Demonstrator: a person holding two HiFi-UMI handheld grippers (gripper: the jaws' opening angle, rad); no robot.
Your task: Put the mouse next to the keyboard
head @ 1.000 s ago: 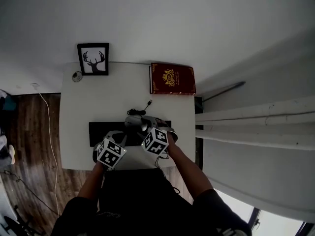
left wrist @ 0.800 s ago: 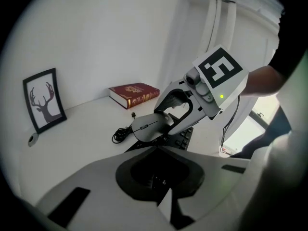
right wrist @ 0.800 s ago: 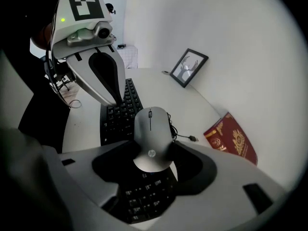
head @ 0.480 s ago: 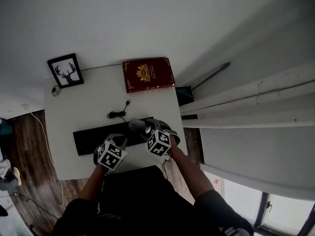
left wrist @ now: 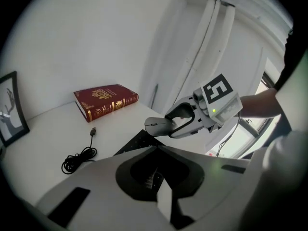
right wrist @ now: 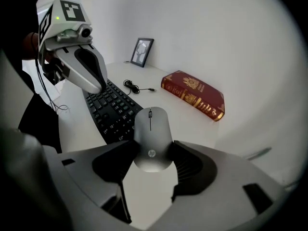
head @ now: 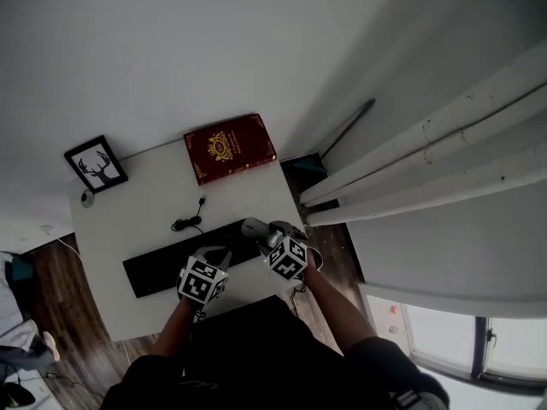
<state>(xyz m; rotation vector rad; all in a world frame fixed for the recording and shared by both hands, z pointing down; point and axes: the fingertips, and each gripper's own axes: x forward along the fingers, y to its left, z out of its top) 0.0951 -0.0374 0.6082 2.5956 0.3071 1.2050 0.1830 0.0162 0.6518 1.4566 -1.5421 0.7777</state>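
Note:
A grey mouse (right wrist: 152,137) sits between the jaws of my right gripper (right wrist: 153,154), which is shut on it. In the head view the mouse (head: 254,227) hangs in the right gripper (head: 263,234) over the right end of the black keyboard (head: 184,261). The left gripper view shows the mouse (left wrist: 156,125) lifted clear of the desk above the keyboard's corner (left wrist: 138,141). My left gripper (head: 220,256) hovers over the keyboard's near edge, jaws shut and empty (left wrist: 161,177).
A red book (head: 229,147) lies at the back of the white desk (head: 128,237), near its right edge. A framed deer picture (head: 94,163) stands at the back left. A coiled black USB cable (head: 186,221) lies behind the keyboard. Wooden floor (head: 51,289) shows left.
The head view has swung, so the desk now sits lower and to the left. The right gripper, still holding the mouse, has shifted toward the keyboard's right end. The left gripper stays shut.

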